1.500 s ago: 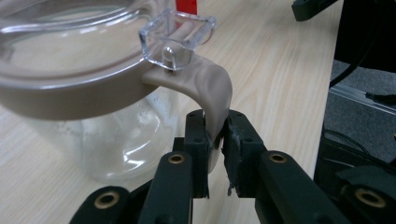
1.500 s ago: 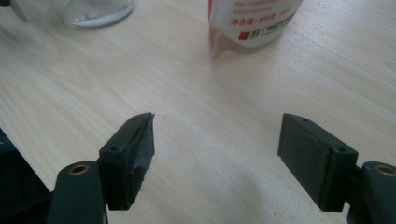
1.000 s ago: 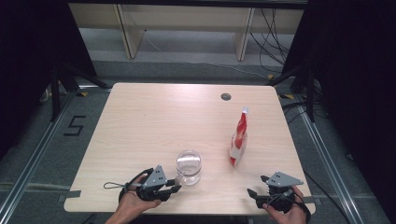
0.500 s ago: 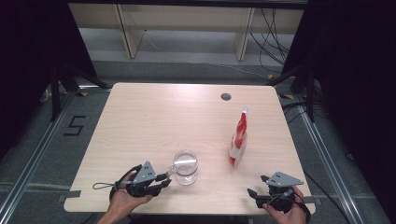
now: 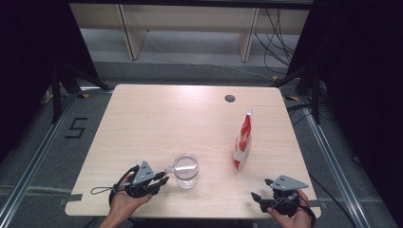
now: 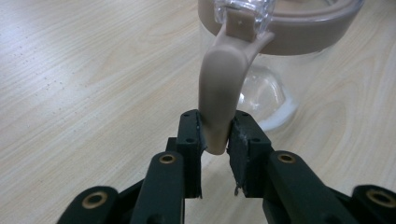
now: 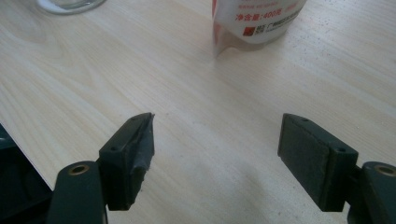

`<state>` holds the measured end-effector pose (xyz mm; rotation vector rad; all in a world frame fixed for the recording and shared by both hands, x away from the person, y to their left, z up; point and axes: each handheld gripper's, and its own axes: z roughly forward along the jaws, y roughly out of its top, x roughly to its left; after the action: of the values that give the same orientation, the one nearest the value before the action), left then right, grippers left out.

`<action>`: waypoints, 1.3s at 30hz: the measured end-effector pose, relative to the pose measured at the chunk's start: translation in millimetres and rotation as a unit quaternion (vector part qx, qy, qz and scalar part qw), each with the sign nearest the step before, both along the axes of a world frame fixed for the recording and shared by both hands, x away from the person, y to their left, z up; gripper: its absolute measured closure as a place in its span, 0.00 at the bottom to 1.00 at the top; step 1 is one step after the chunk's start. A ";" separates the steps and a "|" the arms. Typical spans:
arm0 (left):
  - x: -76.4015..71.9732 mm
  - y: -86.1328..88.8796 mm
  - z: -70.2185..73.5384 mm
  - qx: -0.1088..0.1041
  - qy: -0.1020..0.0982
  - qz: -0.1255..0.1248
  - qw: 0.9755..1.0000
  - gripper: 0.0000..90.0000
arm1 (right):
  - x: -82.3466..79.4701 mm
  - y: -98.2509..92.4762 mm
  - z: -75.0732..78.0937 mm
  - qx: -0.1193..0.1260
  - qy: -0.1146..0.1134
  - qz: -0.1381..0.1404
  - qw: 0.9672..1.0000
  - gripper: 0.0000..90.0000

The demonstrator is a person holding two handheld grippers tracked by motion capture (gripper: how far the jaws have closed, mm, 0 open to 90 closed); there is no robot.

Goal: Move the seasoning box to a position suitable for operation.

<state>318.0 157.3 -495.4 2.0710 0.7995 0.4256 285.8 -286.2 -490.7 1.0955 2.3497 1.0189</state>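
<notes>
Clear glass jar (image 5: 186, 171) stands near the front edge of the worktop (image 5: 157, 118), left of centre, a brownish lid ring around its mouth. A soft tan tab (image 6: 219, 88) hangs from the lid's clasp down the near side.

Left tongs (image 6: 215, 140) pinch the lower end of that tab, pads flat on both faces; in the high view they lie just beside the jar (image 5: 159, 179).

Risks, as judged: the grip sits low on a pliable strip, so a pull may slip off the tip. A sideways tug could drag or tip the light jar, which nothing else steadies.

Right tongs (image 7: 217, 144) gape wide and empty over bare wood at the front right corner. The red-and-white pouch (image 5: 243, 142) stands upright, well apart from the jar, top-heavy if brushed.
</notes>
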 end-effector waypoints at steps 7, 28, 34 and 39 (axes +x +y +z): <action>1.0 -0.8 -1.0 0.000 -0.002 -0.001 1.000 0.83 | -2.8 2.7 -0.1 0.011 0.022 -0.013 1.000 0.31; -1.7 -26.0 -1.8 -0.005 -0.005 -0.048 0.999 0.83 | 0.6 0.7 -1.0 0.005 0.007 0.001 1.000 0.31; -3.4 -32.2 -3.4 -0.021 -0.003 -0.061 0.998 0.82 | 0.9 0.8 -0.9 0.004 0.008 0.004 1.000 0.31; -2.6 -36.4 -2.7 -0.015 -0.006 -0.068 0.998 0.82 | 1.6 0.1 -1.7 0.004 0.005 0.007 1.000 0.31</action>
<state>315.3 120.9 -498.1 2.0777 0.6494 0.3495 287.4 -286.1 -492.4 1.0903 2.3656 1.0308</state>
